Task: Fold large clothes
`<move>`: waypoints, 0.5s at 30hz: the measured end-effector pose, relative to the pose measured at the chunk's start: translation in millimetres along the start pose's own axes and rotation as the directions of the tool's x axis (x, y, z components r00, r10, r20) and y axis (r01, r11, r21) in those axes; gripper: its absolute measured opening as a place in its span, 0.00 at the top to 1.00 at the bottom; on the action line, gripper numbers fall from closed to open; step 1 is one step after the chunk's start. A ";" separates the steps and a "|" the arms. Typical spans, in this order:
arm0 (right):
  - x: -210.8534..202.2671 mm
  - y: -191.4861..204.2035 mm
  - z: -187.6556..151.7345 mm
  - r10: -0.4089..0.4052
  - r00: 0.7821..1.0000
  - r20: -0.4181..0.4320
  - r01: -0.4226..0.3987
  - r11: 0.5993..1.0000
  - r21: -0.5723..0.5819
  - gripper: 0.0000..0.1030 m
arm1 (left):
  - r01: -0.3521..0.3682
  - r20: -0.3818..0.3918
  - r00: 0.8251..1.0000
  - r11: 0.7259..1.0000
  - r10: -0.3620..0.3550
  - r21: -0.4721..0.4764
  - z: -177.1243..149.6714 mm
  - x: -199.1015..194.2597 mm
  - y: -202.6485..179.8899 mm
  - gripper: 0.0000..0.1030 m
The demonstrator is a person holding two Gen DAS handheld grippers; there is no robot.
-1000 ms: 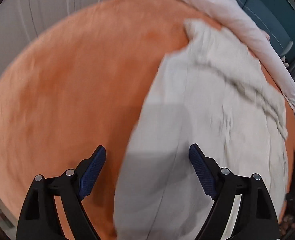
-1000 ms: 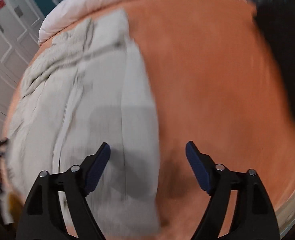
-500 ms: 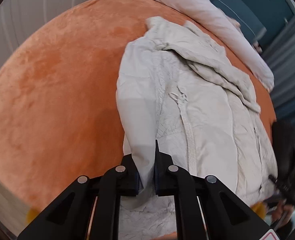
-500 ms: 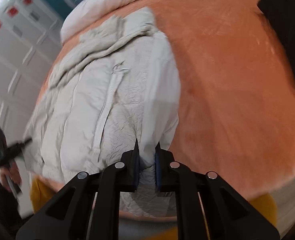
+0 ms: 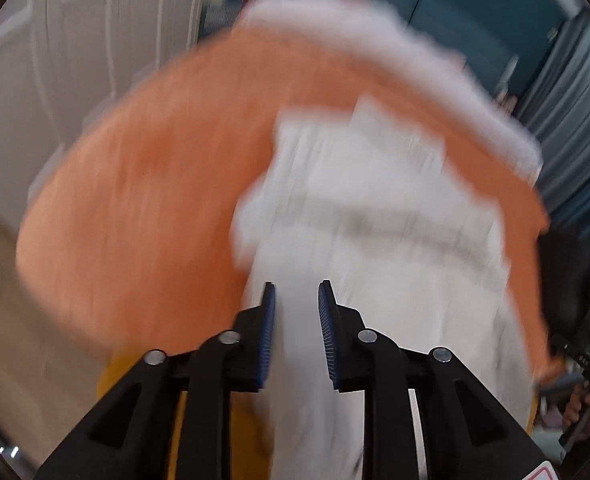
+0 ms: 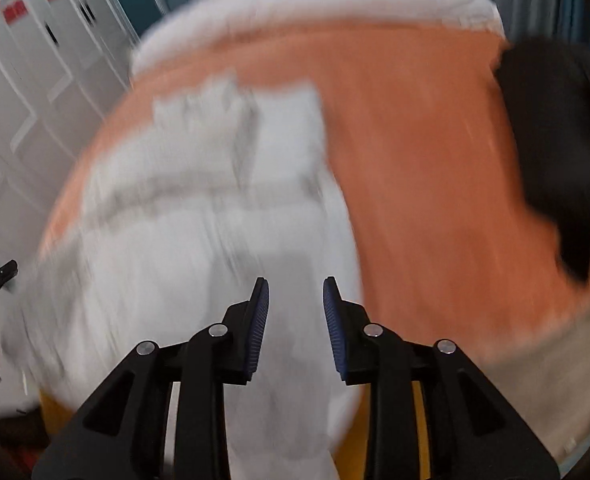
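A white jacket (image 5: 375,200) lies lengthwise on the orange bed cover (image 5: 155,200); both views are blurred by motion. My left gripper (image 5: 297,292) is raised over the jacket's near hem. Its jaws are opening, and a strip of the white cloth still fills the gap between the blue pads and drapes back over the fingers. In the right wrist view the jacket (image 6: 199,208) rises the same way into my right gripper (image 6: 295,288). Those jaws are opening too, with the hem between the pads.
A white duvet roll (image 6: 335,4) runs along the far edge of the bed cover (image 6: 415,160). A dark bundle (image 6: 567,152) lies at the right edge. White wardrobe doors (image 6: 35,60) stand to the left. The yellow bed base (image 5: 111,376) shows below.
Both grippers shut on the jacket's near hem, then rose with it. Their jaws now stand wider than half a second ago, and the bed looks farther below.
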State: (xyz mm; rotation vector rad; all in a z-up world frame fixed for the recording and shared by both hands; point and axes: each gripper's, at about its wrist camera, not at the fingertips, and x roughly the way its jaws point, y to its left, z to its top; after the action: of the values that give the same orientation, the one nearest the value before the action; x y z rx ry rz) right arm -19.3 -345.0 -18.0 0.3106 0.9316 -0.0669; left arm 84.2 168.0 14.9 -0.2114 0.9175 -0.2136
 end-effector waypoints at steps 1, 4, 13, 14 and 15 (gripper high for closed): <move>8.1 13.5 23.1 0.020 0.998 0.052 -0.018 0.999 -0.029 0.73 | 0.002 0.057 0.998 1.000 -0.003 0.019 15.5 -1.0 -6.0 0.74; 39.1 54.9 67.2 0.024 0.990 0.142 -0.005 0.991 -0.134 0.81 | 0.011 0.156 0.988 0.998 -0.020 0.061 65.8 20.6 -35.3 0.73; 165.0 119.9 137.2 0.067 0.995 0.068 -0.058 0.990 -0.131 0.87 | -0.020 0.020 1.000 0.999 0.020 0.038 132.9 197.8 -72.9 0.73; 182.2 123.2 136.4 0.043 0.998 0.053 -0.034 0.988 -0.151 0.87 | -0.039 0.000 0.999 0.998 0.039 0.042 129.9 210.7 -73.1 0.73; 194.2 123.1 133.7 0.015 0.999 0.037 -0.009 0.986 -0.165 0.87 | -0.067 -0.031 0.997 0.997 0.068 0.041 125.1 230.3 -70.0 0.73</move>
State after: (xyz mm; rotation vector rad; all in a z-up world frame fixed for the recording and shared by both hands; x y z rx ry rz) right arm 224.3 -251.7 -69.8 0.1611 0.8914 0.0151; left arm 313.9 49.6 -67.5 -0.1401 0.9504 -0.1727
